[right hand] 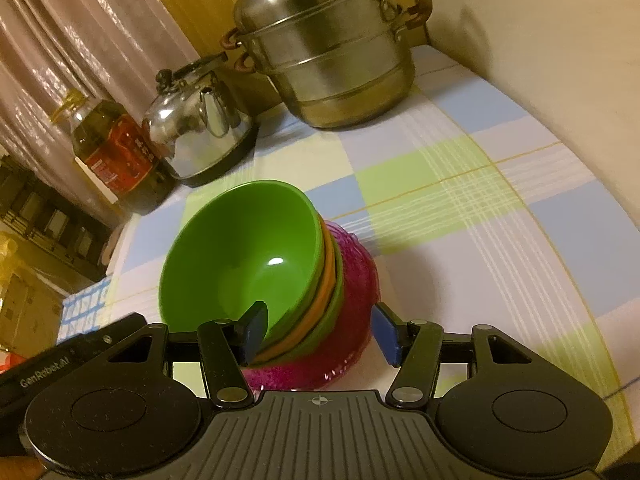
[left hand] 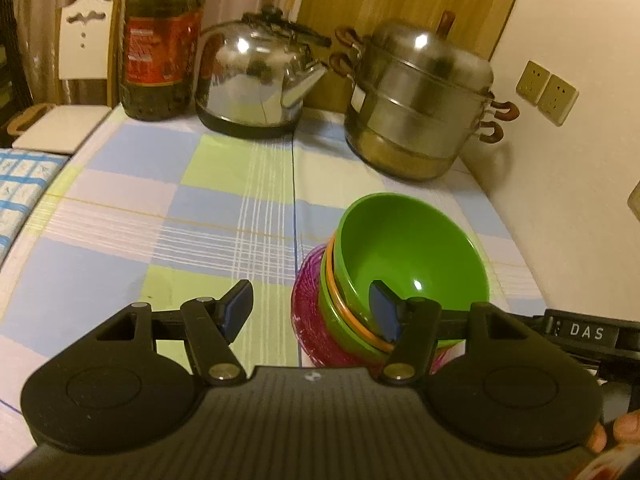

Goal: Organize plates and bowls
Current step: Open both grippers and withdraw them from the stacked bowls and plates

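A stack of nested bowls stands on a checked tablecloth: a green bowl [left hand: 408, 248] on top, an orange one [left hand: 352, 316] and another green one under it, all in a pink ribbed bowl [left hand: 312, 320]. My left gripper [left hand: 314, 310] is open, its right finger inside the top bowl's near rim, its left finger over the cloth. In the right wrist view the green bowl [right hand: 240, 248] and the pink bowl [right hand: 352, 320] sit between the fingers of my open right gripper [right hand: 324, 334], left finger inside the rim, right finger outside the pink bowl.
At the back stand an oil bottle [left hand: 162, 48], a steel kettle [left hand: 256, 80] and a stacked steel steamer pot [left hand: 420, 100]. A wall with sockets [left hand: 546, 90] runs along the right. A white chair [left hand: 84, 44] stands beyond the table's left edge.
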Available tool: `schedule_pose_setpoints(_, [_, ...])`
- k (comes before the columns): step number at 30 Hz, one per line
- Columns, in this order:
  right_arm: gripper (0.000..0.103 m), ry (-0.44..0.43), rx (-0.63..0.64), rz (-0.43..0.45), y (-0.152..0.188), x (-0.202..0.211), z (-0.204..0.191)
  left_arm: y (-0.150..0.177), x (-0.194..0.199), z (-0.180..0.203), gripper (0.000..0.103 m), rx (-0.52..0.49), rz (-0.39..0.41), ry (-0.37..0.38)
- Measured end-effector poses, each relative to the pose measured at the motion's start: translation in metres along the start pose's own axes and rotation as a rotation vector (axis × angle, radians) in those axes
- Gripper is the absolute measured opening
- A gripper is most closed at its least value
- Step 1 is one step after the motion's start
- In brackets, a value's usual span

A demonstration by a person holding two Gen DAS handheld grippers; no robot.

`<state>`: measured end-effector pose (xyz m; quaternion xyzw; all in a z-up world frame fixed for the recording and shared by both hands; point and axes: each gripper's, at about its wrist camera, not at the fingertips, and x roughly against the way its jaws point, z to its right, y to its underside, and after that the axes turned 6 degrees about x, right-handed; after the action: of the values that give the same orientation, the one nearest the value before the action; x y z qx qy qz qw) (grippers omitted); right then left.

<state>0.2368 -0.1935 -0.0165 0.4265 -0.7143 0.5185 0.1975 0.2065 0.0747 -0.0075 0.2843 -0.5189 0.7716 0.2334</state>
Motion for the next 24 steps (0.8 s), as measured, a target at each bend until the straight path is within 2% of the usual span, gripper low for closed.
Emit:
schedule_pose_setpoints(13, [0.058, 0.066, 0.082, 0.029, 0.041, 0.042, -0.005, 0.039, 0.047, 0.002, 0.060, -0.045, -0.012, -0.030])
schedule_pose_setpoints(24, [0.058, 0.088, 0.213, 0.073, 0.081, 0.073, -0.023, 0.074, 0.075, 0.009, 0.059, -0.079, -0.021, -0.007])
